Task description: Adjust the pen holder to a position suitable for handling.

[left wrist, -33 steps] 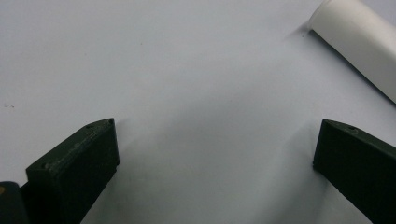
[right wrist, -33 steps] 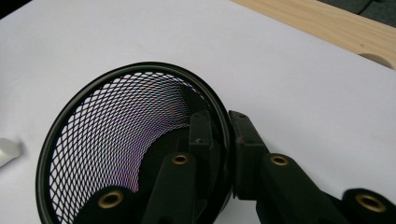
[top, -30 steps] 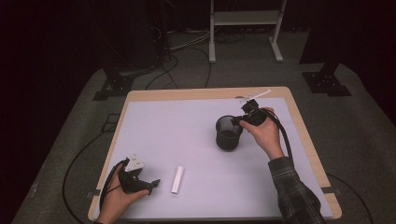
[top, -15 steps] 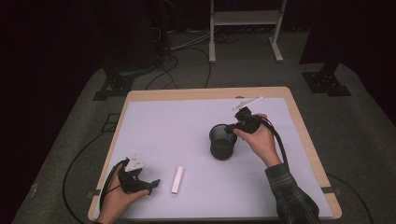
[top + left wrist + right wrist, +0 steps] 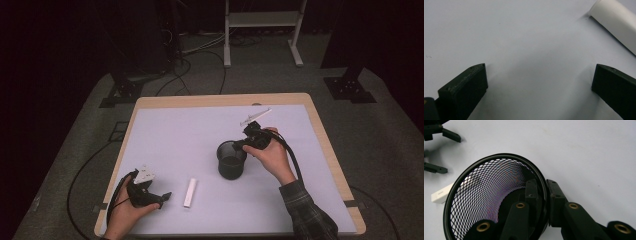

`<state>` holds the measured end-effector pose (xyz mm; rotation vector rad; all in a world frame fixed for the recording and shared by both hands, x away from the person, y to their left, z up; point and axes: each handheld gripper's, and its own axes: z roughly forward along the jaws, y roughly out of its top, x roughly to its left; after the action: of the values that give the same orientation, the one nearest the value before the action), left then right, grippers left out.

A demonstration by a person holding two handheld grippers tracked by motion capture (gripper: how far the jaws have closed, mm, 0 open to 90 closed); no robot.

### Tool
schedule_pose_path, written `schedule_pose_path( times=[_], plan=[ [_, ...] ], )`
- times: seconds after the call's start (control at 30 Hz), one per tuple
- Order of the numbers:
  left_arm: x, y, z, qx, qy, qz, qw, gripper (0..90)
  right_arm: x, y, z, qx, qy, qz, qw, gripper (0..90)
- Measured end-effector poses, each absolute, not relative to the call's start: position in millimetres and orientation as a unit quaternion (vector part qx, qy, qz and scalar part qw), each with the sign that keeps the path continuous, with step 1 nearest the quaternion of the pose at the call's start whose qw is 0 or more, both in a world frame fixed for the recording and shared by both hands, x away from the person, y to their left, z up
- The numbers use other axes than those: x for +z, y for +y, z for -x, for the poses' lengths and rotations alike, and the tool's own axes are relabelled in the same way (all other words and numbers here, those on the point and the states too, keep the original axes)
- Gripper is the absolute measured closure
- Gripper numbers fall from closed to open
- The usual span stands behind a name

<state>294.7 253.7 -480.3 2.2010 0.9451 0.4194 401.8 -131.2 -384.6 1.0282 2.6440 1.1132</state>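
The black mesh cup (image 5: 231, 160) stands upright mid-surface, holding nothing. Your right gripper (image 5: 245, 142) has its jaws clamped on the cup's rim, one inside, one outside. Your left gripper (image 5: 162, 196) rests near the white block (image 5: 189, 192), jaws apart.

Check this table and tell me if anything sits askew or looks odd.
Nothing is spilled or damaged. The black mesh cup stands upright with the right gripper clamped on its rim, one jaw inside and one outside. The white eraser lies flat on the table, just beside the open left gripper.
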Motion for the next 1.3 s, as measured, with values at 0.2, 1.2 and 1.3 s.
schedule_pose_path(
  times=[0.2,1.2,1.3],
  plan=[
    [-480.2,253.7,-294.7,0.162,0.364,-0.849,0.347,0.0,-386.5,-122.4,-399.6,0.364,0.872,-0.326,0.038,80.0],
    [-480.3,253.7,-294.7,0.162,0.364,-0.849,0.348,0.0,-391.3,-112.4,-399.8,0.355,0.880,-0.314,0.030,69.5],
    [-480.3,253.7,-294.6,0.162,0.364,-0.849,0.348,0.0,-388.8,-114.9,-398.0,0.355,0.879,-0.315,0.037,61.0]
  ],
)
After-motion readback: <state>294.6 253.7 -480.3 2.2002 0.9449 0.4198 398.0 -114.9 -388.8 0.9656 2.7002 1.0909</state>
